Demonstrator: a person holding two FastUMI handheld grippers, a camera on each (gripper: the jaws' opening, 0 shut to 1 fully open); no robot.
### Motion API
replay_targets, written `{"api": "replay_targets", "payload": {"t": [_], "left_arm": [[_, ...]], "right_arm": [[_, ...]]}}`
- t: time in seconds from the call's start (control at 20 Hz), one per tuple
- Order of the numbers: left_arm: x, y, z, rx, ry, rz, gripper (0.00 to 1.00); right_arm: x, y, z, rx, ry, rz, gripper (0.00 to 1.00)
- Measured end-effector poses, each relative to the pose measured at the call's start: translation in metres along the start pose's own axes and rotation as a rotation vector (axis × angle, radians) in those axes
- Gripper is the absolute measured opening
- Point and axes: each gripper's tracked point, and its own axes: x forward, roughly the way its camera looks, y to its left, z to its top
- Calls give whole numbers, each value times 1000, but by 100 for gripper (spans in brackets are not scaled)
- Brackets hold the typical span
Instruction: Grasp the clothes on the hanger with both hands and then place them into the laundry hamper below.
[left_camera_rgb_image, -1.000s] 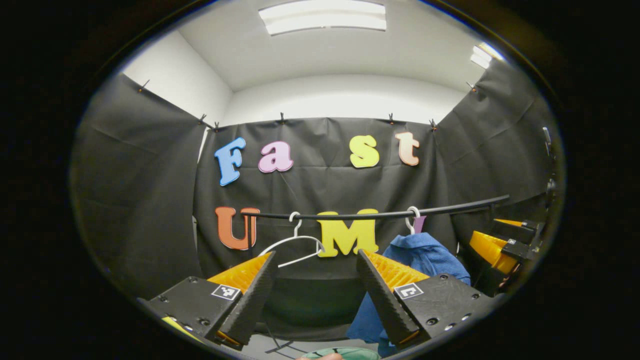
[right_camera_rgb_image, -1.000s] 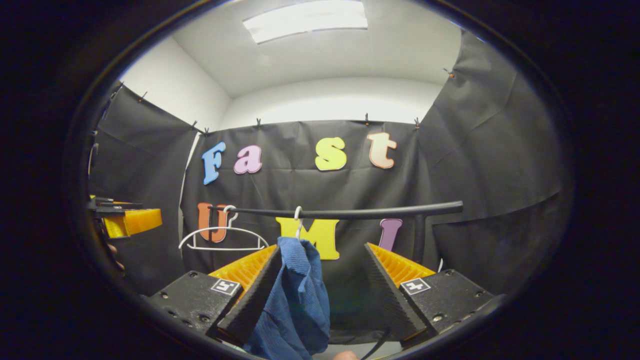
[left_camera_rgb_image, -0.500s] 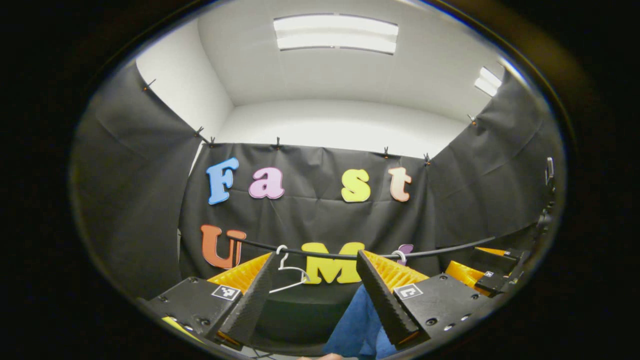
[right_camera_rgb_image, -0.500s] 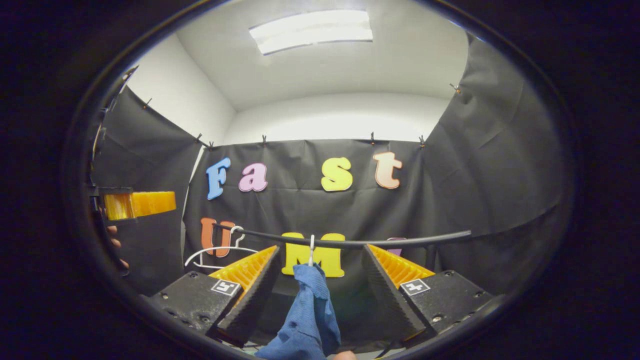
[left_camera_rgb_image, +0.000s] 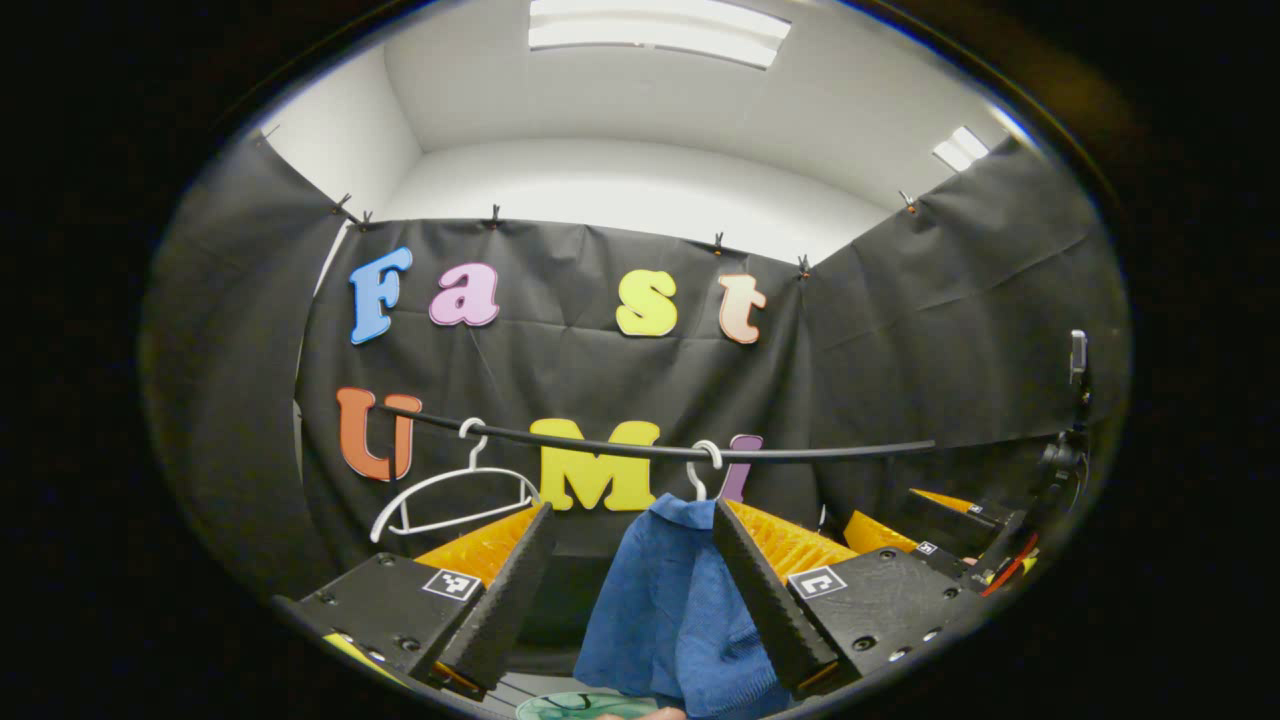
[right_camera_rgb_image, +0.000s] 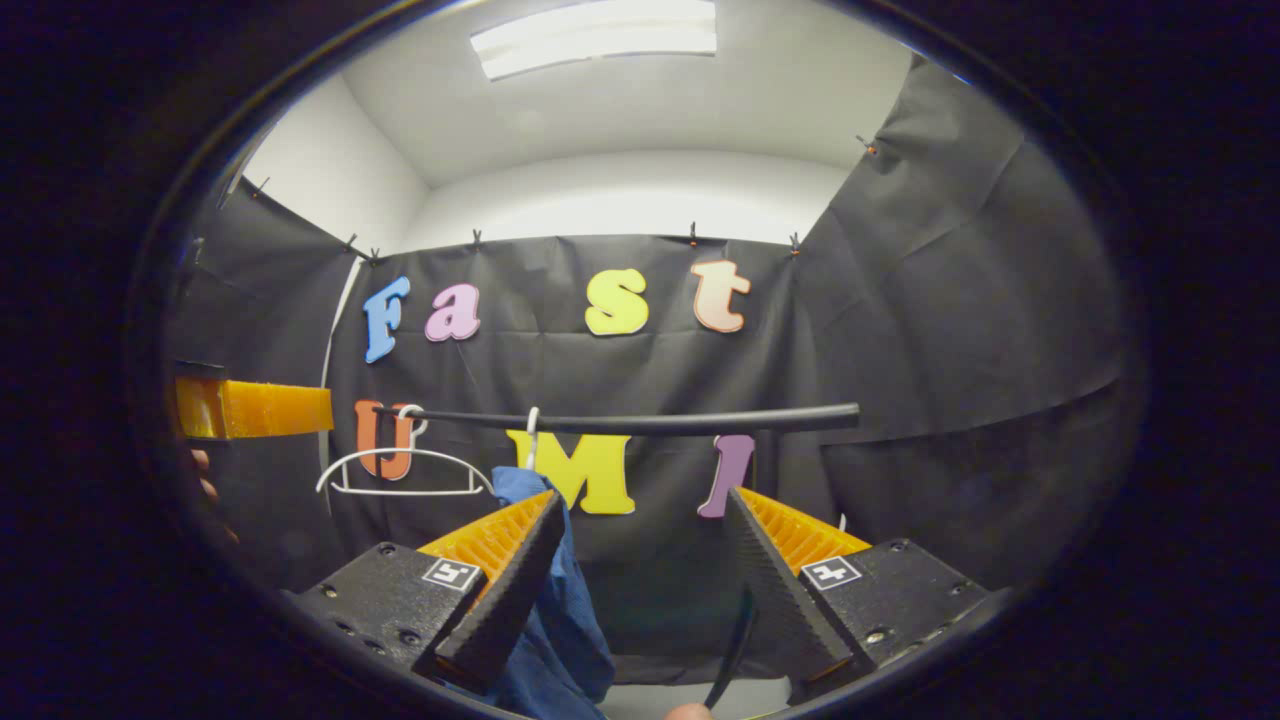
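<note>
A blue garment (left_camera_rgb_image: 665, 600) hangs from a white hanger's hook (left_camera_rgb_image: 705, 462) on the black rail (left_camera_rgb_image: 800, 454). My left gripper (left_camera_rgb_image: 635, 590) is open; the garment shows in the gap between its fingers, partly behind the right-hand one, and neither finger presses on it. In the right gripper view the same garment (right_camera_rgb_image: 565, 625) hangs at the left, partly hidden behind the left-hand finger. My right gripper (right_camera_rgb_image: 640, 590) is open with nothing held. A bit of the green hamper's rim (left_camera_rgb_image: 575, 706) peeks in at the bottom of the left gripper view.
An empty white hanger (left_camera_rgb_image: 450, 492) hangs further left on the rail (right_camera_rgb_image: 640, 422). The right gripper (left_camera_rgb_image: 930, 530) shows at the right of the left gripper view. The left gripper (right_camera_rgb_image: 250, 408) and a hand (right_camera_rgb_image: 200, 470) show at the left edge. A black cable (right_camera_rgb_image: 735, 640) dangles.
The left gripper view has swung so the blue garment now sits between its fingers and the rail stands higher. In the right gripper view the garment has shifted left, behind the left-hand finger.
</note>
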Motion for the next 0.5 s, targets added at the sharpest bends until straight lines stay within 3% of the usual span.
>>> {"api": "replay_targets", "payload": {"t": [0.1, 0.15, 0.45, 0.5], "left_arm": [[5, -19, -12, -1, 29, -22, 100], [8, -28, -19, -3, 42, -30, 92], [22, -89, -42, -45, 107, -101, 96], [26, -101, -41, -55, 108, -116, 100]], "right_arm": [[-1, -14, -7, -2, 10, -9, 100], [0, -21, -11, -2, 13, -14, 100], [10, -51, -46, 1, 69, 21, 100], [11, -57, -52, 5, 81, 28, 100]]}}
